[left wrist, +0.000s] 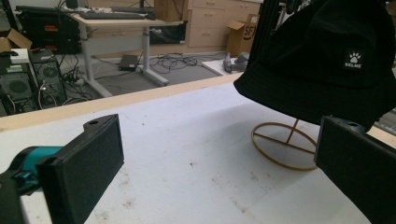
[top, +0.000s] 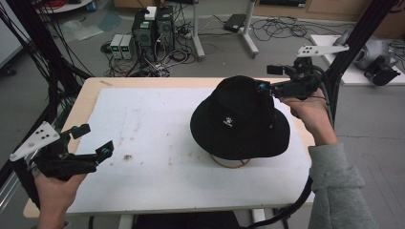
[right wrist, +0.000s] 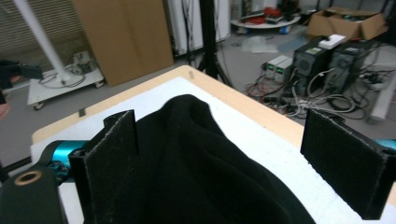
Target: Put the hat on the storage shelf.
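Left gripper (top: 93, 140) jaws open, black hat (top: 239, 119) upright on stand, right gripper (top: 267, 86) jaws open astride crown.

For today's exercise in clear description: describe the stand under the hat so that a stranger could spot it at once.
Start at the white mat covering the wooden table. On its right half sits a black hat, raised off the mat. Beneath its near brim is the stand: a thin golden-brown wire ring lying flat, with a slim stem rising into the hat.

A grey knitted sleeve (top: 336, 186) is covering the right forearm at lower right; black two-jaw grippers (top: 90, 143) are wearing teal joints, grey triangular plates and black cables.
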Tool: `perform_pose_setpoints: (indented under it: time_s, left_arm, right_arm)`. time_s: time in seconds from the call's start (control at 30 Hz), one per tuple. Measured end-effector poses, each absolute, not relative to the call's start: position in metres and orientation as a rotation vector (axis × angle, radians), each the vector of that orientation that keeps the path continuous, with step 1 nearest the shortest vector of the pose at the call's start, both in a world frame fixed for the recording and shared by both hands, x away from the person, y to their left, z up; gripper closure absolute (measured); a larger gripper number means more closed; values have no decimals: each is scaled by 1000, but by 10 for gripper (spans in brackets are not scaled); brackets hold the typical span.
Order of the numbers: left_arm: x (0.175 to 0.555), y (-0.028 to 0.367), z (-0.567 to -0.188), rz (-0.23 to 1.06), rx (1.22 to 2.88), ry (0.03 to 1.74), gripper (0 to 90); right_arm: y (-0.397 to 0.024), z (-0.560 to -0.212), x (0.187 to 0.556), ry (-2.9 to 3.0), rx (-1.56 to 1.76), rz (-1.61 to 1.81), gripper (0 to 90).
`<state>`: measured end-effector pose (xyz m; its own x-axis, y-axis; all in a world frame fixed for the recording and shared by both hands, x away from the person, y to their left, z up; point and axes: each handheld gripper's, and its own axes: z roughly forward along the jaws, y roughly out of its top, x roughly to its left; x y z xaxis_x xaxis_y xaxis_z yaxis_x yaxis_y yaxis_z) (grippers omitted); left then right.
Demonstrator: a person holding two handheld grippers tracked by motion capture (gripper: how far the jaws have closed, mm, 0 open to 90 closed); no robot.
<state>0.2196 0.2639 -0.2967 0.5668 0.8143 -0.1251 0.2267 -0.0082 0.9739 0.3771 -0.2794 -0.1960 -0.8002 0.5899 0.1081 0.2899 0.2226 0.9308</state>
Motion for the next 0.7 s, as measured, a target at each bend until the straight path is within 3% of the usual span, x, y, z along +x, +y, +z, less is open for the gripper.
perform_pose_setpoints:
  time_s: [0.7]
  left_arm:
    - [223, 261, -303, 586, 1542, 920, 17]
  right_arm:
    - [-326, -214, 332, 2030, 945, 1573, 105]
